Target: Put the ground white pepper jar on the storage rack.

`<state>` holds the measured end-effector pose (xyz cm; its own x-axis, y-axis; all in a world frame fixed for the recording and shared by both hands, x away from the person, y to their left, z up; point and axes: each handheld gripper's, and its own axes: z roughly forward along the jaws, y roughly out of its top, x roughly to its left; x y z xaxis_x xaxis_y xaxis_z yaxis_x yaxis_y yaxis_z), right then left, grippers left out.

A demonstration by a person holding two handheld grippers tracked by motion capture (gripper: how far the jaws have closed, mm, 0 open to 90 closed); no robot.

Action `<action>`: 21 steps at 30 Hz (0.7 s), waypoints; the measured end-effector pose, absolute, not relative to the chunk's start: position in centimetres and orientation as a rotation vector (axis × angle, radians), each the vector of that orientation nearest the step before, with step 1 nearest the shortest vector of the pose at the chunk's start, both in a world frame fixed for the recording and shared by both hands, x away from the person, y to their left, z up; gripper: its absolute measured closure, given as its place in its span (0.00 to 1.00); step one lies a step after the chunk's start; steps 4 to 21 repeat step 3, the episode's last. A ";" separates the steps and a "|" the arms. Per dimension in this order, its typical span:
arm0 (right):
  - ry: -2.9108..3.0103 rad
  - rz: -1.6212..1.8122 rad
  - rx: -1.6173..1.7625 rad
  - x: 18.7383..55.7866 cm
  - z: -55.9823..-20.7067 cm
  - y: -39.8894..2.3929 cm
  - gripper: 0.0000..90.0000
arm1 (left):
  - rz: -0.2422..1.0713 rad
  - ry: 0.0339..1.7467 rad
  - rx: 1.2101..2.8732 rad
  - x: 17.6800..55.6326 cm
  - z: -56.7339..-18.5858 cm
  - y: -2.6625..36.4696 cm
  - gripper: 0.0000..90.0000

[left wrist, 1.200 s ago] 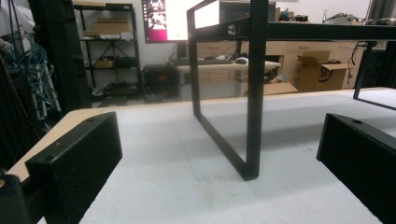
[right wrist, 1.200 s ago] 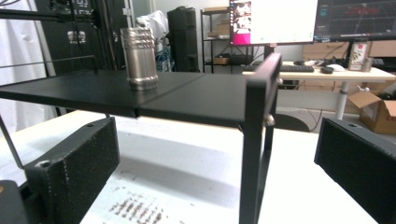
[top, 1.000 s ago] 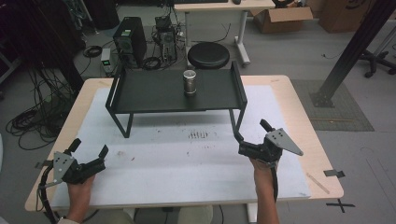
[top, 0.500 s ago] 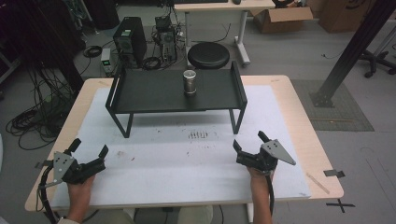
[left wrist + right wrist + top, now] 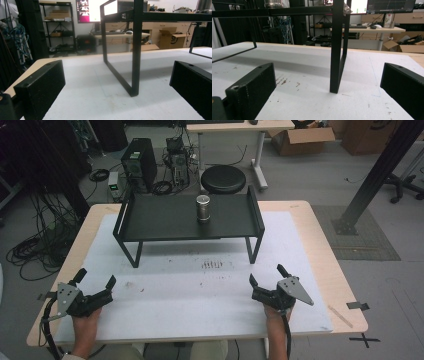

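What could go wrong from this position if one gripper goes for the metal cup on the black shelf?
The metal cup stands free and upright on the raised black shelf; a clumsy touch could tip it or roll it off. The right gripper and left gripper, both open, sit low at the table's near edge, facing the shelf's legs, so a straight reach might hit the frame.

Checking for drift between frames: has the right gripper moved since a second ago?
Yes. The right gripper drew back toward the person, farther from the black metal shelf's right leg.
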<state>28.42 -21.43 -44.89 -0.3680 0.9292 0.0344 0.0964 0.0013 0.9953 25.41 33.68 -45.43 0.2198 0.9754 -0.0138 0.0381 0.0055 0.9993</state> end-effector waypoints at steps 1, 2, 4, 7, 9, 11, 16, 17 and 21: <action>1.543 1.453 1.086 28.3 -44.9 -21.4 0.00 | 1.019 1.075 1.326 25.4 -45.4 33.7 0.00; 1.532 1.457 1.081 28.2 -44.9 -21.5 0.00 | 1.019 1.075 1.326 25.4 -45.4 33.7 0.00; 1.524 1.464 1.079 28.2 -45.0 -21.5 0.00 | 1.019 1.075 1.326 25.4 -45.4 33.7 0.00; 1.524 1.464 1.079 28.2 -45.0 -21.5 0.00 | 1.019 1.075 1.326 25.4 -45.4 33.7 0.00; 1.524 1.464 1.079 28.2 -45.0 -21.5 0.00 | 1.019 1.075 1.326 25.4 -45.4 33.7 0.00; 1.524 1.464 1.079 28.2 -45.0 -21.5 0.00 | 1.019 1.075 1.326 25.4 -45.4 33.7 0.00; 1.524 1.464 1.079 28.2 -45.0 -21.5 0.00 | 1.019 1.075 1.326 25.4 -45.4 33.7 0.00; 1.524 1.464 1.079 28.2 -45.0 -21.5 0.00 | 1.019 1.075 1.326 25.4 -45.4 33.7 0.00; 1.524 1.464 1.079 28.2 -45.0 -21.5 0.00 | 1.019 1.075 1.326 25.4 -45.4 33.7 0.00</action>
